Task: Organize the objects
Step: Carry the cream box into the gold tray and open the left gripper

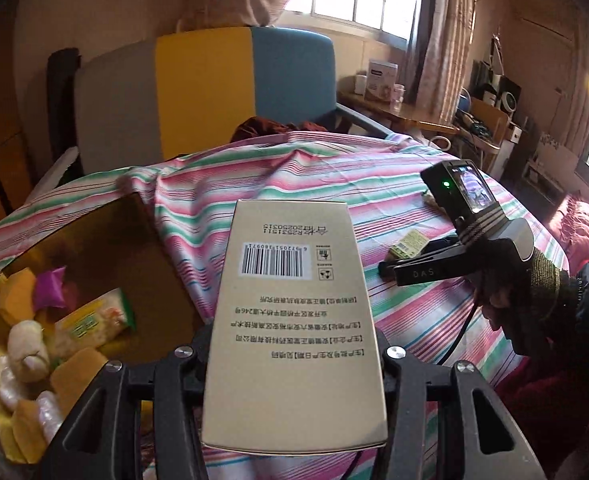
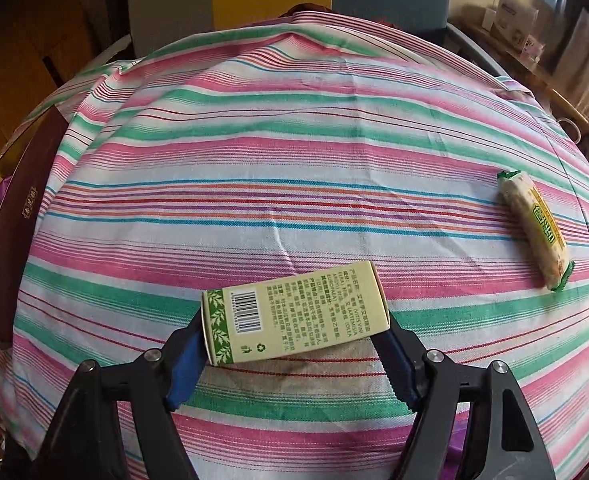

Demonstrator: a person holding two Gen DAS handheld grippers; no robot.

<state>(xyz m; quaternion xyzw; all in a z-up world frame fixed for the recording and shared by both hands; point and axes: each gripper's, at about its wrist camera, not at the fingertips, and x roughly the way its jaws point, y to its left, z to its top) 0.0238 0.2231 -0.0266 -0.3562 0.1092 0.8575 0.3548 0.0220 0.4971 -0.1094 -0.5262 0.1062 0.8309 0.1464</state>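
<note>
**Two boxes, two tools over the striped cloth**

Left wrist view: the left tool (image 1: 294, 364) is clenched on a tall beige box (image 1: 294, 320), lifted above the striped surface (image 1: 414, 320); an open gold box (image 1: 106, 248) of snacks sits near left.

Right wrist view: the right tool (image 2: 290, 364) brackets a small green-trimmed box (image 2: 294, 324) lying on the cloth; whether its fingers press it, I cannot tell. A wrapped snack bar (image 2: 534, 228) lies far right.

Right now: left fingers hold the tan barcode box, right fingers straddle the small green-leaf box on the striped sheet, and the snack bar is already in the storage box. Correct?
One thing is off. A snack bar still lies loose on the striped sheet, up and right of the green-leaf box, as the right wrist view shows. The rest stands: the left gripper holds the tan barcode box, and the right gripper straddles the green-leaf box.
</note>
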